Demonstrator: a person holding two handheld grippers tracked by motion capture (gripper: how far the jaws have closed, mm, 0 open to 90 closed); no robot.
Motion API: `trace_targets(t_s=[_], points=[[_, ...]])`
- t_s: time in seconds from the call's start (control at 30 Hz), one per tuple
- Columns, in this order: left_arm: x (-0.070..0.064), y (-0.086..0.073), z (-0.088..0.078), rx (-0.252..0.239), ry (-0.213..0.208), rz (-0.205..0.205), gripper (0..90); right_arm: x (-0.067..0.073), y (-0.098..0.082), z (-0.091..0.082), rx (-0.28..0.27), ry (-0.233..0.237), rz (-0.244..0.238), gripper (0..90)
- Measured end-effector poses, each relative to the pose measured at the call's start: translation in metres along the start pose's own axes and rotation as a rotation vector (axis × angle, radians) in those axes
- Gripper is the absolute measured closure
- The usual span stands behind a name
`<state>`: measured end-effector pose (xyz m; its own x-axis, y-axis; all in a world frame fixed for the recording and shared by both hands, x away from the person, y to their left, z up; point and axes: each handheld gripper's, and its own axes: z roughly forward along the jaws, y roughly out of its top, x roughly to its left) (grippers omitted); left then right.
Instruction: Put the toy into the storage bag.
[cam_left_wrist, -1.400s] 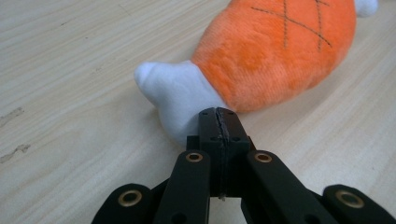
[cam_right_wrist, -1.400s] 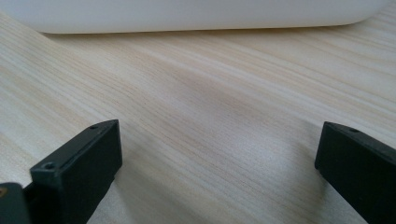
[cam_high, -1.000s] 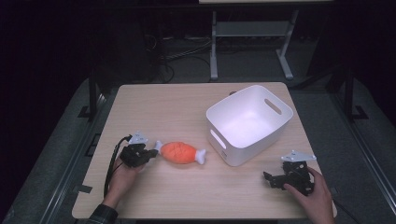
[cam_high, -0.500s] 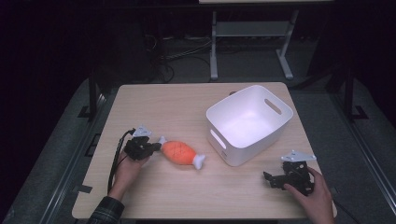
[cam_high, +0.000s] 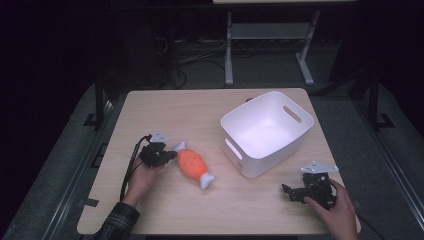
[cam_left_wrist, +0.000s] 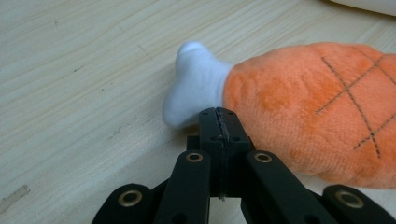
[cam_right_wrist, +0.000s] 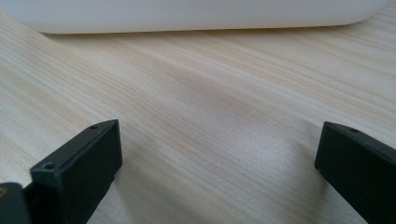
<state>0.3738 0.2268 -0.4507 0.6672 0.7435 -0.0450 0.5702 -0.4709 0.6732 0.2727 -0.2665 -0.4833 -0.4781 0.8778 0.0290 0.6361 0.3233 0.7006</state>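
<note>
Left gripper (cam_left_wrist: 218, 122): jaws pressed together with nothing between them, tips just beside the white end of the plush toy (cam_left_wrist: 317, 107).
Right gripper (cam_right_wrist: 217, 163): jaws spread wide, empty, resting low over the counter (cam_high: 200, 107) at the near right.
Toy location: lying on the counter left of the white bin (cam_high: 267, 131), near the left gripper.
Handling: looks soft, light and squashy; likely to deform, not slip.
Where to hold: probably the narrow white end or across the orange body.

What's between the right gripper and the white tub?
Nothing: bare wooden table lies between the open right gripper and the white tub, seen in the right gripper view.
</note>
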Motion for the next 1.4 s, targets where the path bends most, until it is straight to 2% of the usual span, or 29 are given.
trace_targets(t_s=[0.3,0.47,0.63,0.7,0.9,1.0,1.13,1.2,1.4], points=[[0.0,0.014,0.006,-0.005,0.001,0.005,89.5,0.0,0.0,0.0,0.0,0.0,0.0,0.2],[0.0,0.018,0.013,0.008,-0.008,0.002,89.5,0.0,0.0,0.0,0.0,0.0,0.0,0.2],[-0.001,0.027,0.017,-0.017,-0.014,-0.008,89.5,0.0,0.0,0.0,0.0,0.0,0.0,0.2],[-0.001,0.031,0.02,-0.007,-0.018,-0.002,89.5,0.0,0.0,0.0,0.0,0.0,0.0,0.2],[-0.001,0.042,0.027,-0.025,-0.034,-0.011,89.5,0.0,0.0,0.0,0.0,0.0,0.0,0.2],[-0.002,0.046,0.032,-0.009,-0.042,-0.001,89.5,0.0,0.0,0.0,0.0,0.0,0.0,0.2],[-0.006,0.054,0.038,-0.021,-0.05,0.004,89.5,0.0,0.0,0.0,0.0,0.0,0.0,0.2],[-0.007,0.057,0.041,-0.006,-0.056,0.013,89.5,0.0,0.0,0.0,0.0,0.0,0.0,0.2],[-0.016,0.068,0.05,-0.014,-0.078,0.025,89.5,0.0,0.0,0.0,0.0,0.0,0.0,0.2]])
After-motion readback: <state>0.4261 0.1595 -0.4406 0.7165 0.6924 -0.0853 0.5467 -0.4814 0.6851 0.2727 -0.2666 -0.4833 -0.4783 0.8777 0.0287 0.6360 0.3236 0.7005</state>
